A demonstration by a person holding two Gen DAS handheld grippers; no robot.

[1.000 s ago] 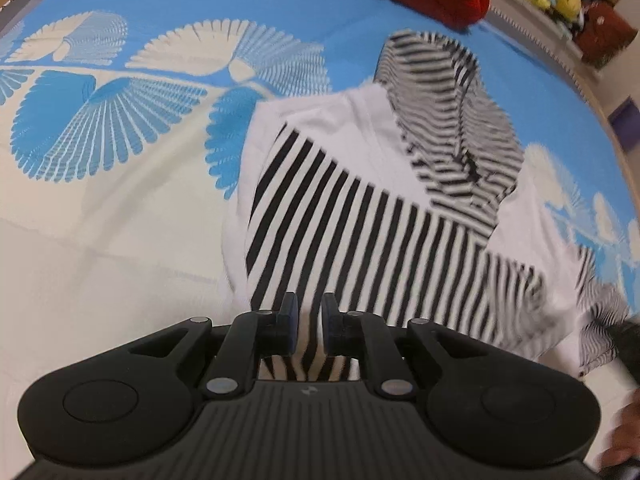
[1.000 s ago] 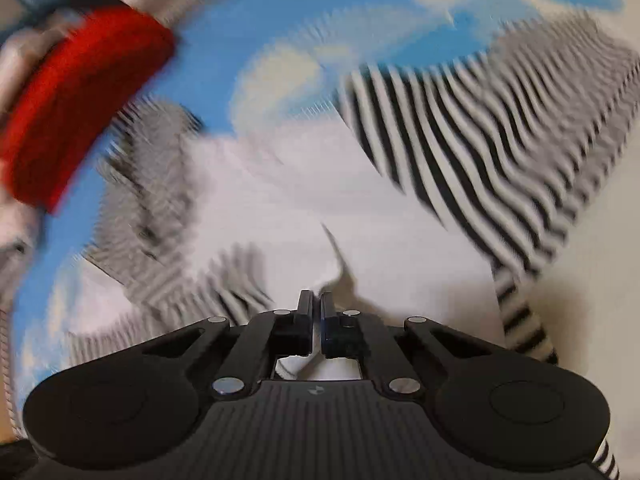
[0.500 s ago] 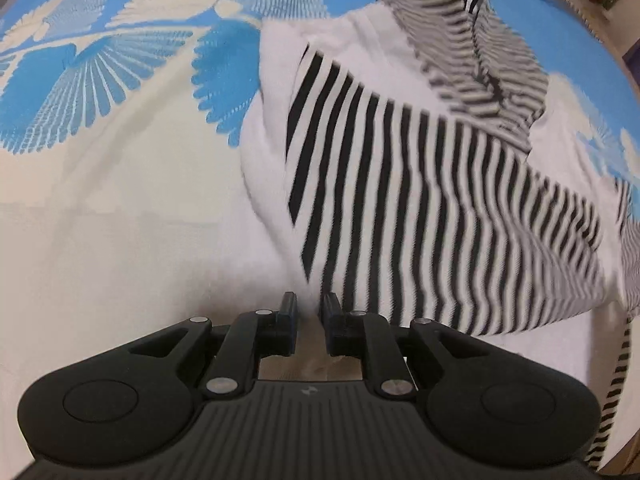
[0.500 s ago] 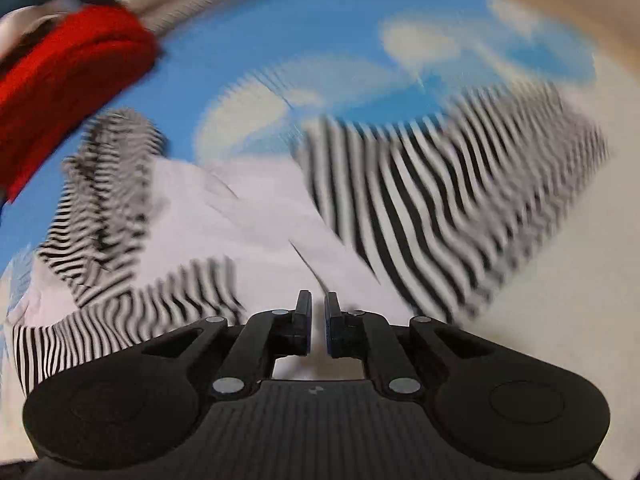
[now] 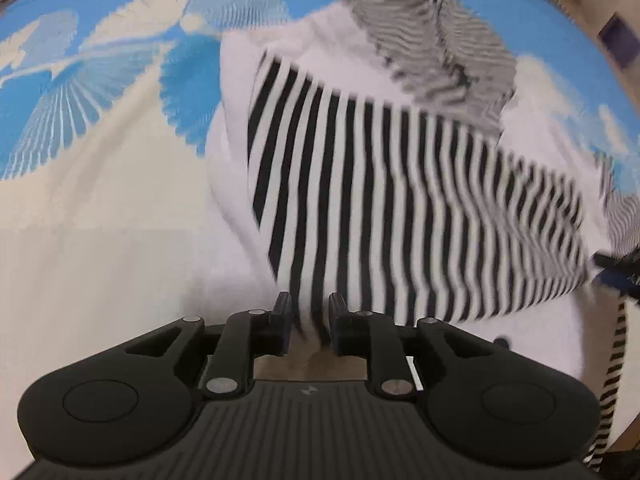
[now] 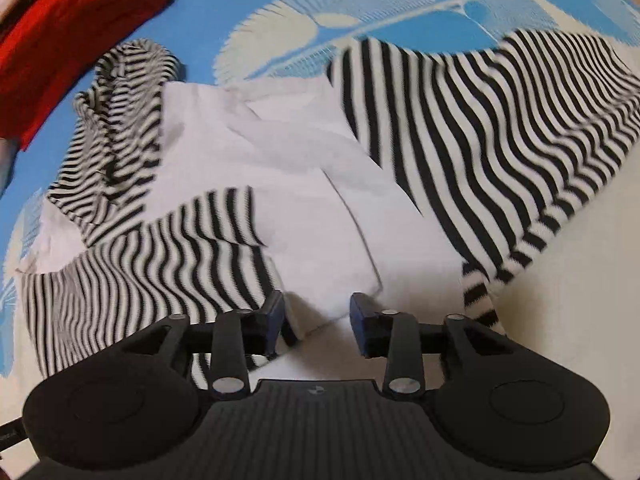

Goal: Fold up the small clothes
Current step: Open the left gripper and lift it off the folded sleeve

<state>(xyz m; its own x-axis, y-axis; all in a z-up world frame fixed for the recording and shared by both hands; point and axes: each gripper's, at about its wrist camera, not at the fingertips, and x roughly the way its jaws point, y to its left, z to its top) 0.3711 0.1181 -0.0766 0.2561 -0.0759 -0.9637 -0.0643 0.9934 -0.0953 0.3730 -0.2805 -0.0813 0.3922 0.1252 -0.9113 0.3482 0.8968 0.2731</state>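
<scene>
A small white hooded top with black-and-white striped sleeves and hood (image 5: 392, 208) lies on the blue and cream bedcover. My left gripper (image 5: 308, 322) is shut on the cuff end of one striped sleeve (image 5: 360, 200), which lies folded across the white body. My right gripper (image 6: 316, 320) is open just in front of the white hem (image 6: 320, 264), touching nothing; the folded sleeve (image 6: 152, 272) lies to its left and the other sleeve (image 6: 500, 140) is spread out to the right. The striped hood (image 6: 116, 128) sits at the far left.
A folded red garment (image 6: 68, 28) lies beyond the hood at the bed's far edge. The patterned bedcover (image 5: 80, 240) spreads left of the top. The tip of my right gripper (image 5: 616, 272) shows at the right edge of the left wrist view.
My right gripper has opened and let go of the white fabric. My left gripper has carried the striped sleeve further across the body of the top.
</scene>
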